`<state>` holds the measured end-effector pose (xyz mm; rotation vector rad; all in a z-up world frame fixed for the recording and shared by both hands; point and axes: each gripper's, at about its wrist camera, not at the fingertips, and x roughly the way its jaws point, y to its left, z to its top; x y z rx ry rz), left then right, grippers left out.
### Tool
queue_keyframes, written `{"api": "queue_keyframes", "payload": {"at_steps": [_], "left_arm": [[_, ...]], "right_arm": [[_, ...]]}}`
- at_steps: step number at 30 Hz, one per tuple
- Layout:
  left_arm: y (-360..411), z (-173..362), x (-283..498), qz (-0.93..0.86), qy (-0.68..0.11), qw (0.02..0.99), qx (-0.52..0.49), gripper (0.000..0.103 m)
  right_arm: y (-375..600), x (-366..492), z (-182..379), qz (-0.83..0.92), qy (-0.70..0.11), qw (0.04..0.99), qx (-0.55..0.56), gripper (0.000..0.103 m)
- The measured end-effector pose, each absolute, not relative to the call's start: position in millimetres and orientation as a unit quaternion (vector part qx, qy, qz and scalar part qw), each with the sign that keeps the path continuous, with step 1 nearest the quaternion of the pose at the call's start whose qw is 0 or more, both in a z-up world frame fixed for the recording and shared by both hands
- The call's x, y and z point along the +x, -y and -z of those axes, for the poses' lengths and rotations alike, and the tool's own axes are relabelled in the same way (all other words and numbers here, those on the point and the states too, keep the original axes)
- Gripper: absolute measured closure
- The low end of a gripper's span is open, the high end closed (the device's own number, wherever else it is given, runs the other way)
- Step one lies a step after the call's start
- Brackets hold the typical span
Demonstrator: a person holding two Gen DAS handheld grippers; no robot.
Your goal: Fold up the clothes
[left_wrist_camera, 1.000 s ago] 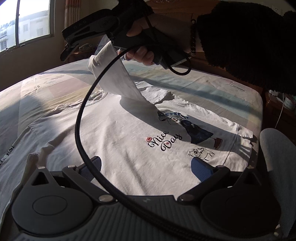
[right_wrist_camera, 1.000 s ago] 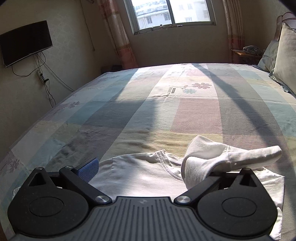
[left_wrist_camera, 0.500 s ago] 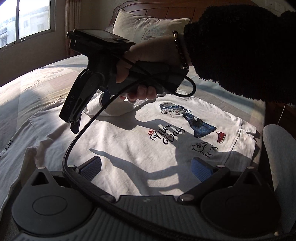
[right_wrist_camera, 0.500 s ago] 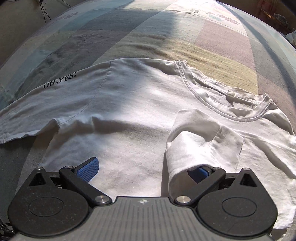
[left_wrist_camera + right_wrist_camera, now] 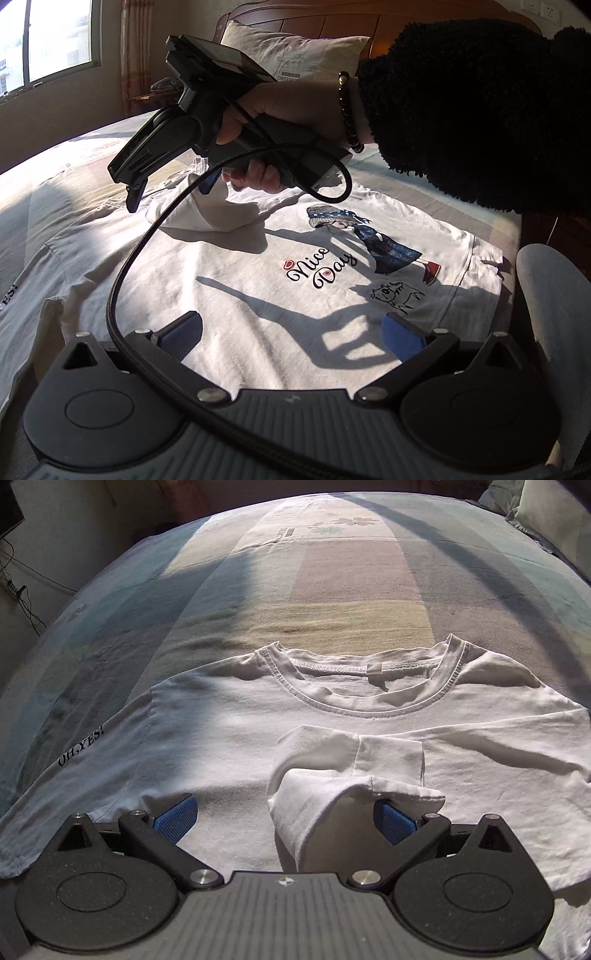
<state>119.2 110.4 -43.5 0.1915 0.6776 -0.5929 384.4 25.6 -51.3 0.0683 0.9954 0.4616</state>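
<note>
Blue pads line both jaws of the right hand-held gripper (image 5: 286,818), which are spread apart and grasp nothing; the folded white sleeve (image 5: 351,771) lies draped over the pad (image 5: 393,821) at 3 o'clock, its cuff resting loose on the shirt's chest. In the left wrist view this tool is gripped by a person's hand (image 5: 280,122) in a black fuzzy sleeve (image 5: 476,110) with a bead bracelet (image 5: 349,110), a black cable (image 5: 122,273) looping down from it. The left hand-held gripper (image 5: 291,332) is likewise released, hovering above the hem end of the white T-shirt (image 5: 229,280). The shirt lies flat, front up, on the striped bed (image 5: 351,583), its collar (image 5: 369,698) towards 12 o'clock in the right wrist view, "Nice Day" print (image 5: 321,269) showing. The other sleeve (image 5: 74,760), marked "OH,YES!", stretches out to 9 o'clock. A pillow (image 5: 295,55) leans on the headboard.
</note>
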Motion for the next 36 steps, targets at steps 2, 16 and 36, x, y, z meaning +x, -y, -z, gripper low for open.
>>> {"api": "queue_keyframes", "payload": {"at_steps": [2,16,36], "left_arm": [[-110.6,43.7,120.5,0.285,-0.329,0.896,0.091,0.001],[-106.1,44.0,119.6,0.292,-0.327,0.893,0.097,0.001],[-78.5,54.6,115.5,0.375,-0.326,0.861,0.107,0.001]], "right_arm": [[-33.8,380.2,44.2,-0.26,-0.45,0.853,0.052,0.0],[-46.3,354.0,6.0,-0.345,-0.376,0.86,-0.02,0.0],[188.0,370.2,42.2,0.0,-0.337,0.94,-0.041,0.0]]}}
